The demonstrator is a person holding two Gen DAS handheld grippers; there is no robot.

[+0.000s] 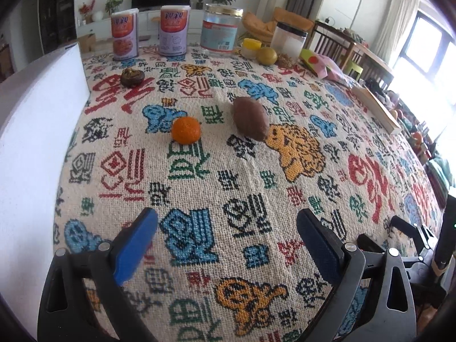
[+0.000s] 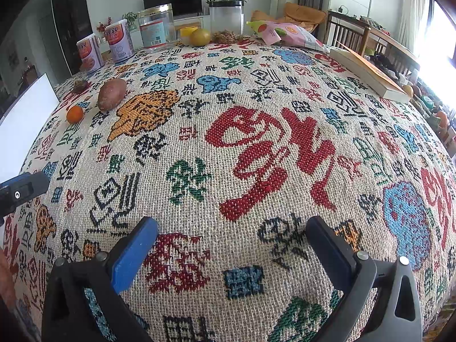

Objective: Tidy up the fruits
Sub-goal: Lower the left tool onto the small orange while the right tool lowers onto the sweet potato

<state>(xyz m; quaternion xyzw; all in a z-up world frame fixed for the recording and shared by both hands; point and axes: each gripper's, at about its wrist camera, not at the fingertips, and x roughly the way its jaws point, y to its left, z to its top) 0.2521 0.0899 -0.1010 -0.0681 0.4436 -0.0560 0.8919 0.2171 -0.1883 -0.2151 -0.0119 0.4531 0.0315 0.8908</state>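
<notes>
Left wrist view shows the left gripper [image 1: 228, 228] with its blue-padded fingers [image 1: 135, 245] spread wide and nothing between them, poised above the woven tablecloth printed with coloured characters [image 1: 256, 176]. Ahead of it and slightly left lies the small round orange mandarin [image 1: 185, 130]; just beside that, to the right, lies the brown oval sweet potato [image 1: 250, 118], the two apart. Farther back on the left sits a dark brown round mangosteen [image 1: 132, 77], near the edge of a white flat board [image 1: 37, 131]. Along the far edge stand two purple-and-orange labelled tins [image 1: 148, 34], a clear glass jar with a gold lid [image 1: 221, 30] and a yellow-green round fruit [image 1: 267, 55].

Right wrist view shows the right gripper [image 2: 230, 236] likewise wide open and empty over the cloth. From here the mandarin [image 2: 75, 114] and sweet potato [image 2: 111, 94] lie well apart from it, far off to the upper left. A thin book [image 2: 370, 71] rests near the table's right edge.
</notes>
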